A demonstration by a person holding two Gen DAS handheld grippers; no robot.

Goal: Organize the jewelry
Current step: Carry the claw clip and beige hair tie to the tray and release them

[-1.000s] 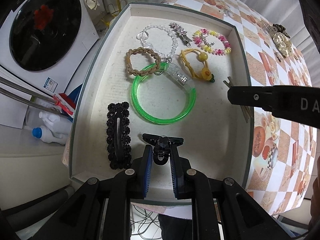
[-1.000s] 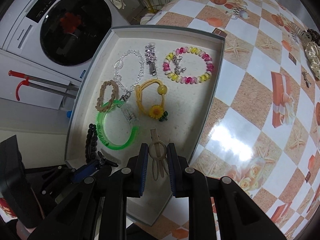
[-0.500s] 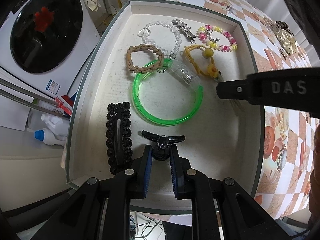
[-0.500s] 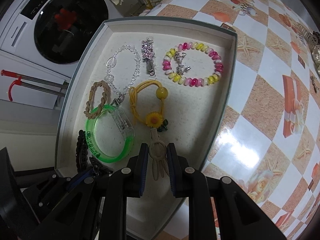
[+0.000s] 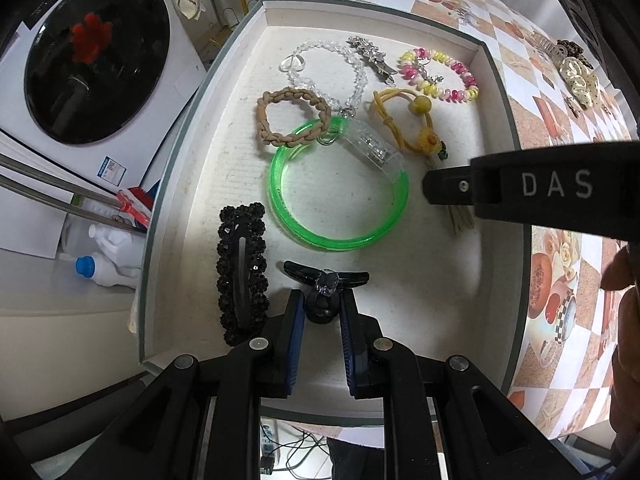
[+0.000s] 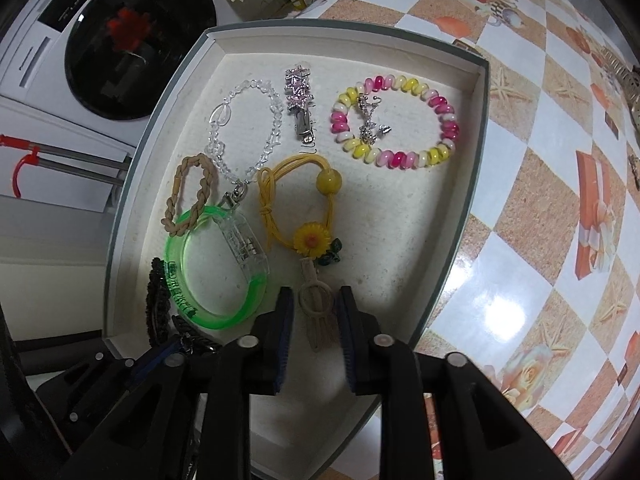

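Right wrist view shows the right gripper [image 6: 313, 320] low over the tray [image 6: 482, 128], its jaws opening around a small beige hair clip [image 6: 316, 312] that lies on the tray floor just below the sunflower hair tie [image 6: 298, 204]; the pads no longer press on it, so the clip looks released. To finish this placement well, the jaws should spread fully before the gripper lifts, and the lift should go straight up, so the clip is not dragged against the tie or the green bangle [image 6: 212, 268] beside it.

Left wrist view shows the left gripper [image 5: 320, 312] pointing straight down, clenched on a black bow clip [image 5: 326, 280] with a clear stone, near the tray's front edge and just beside the black beaded barrette [image 5: 241, 272]. That clip seems the next piece to set down. The bare floor between barrette and bangle is narrow, so it should be lowered until it rests, then let go without nudging the barrette. The worktop [image 5: 560, 128] beyond still carries loose pieces.
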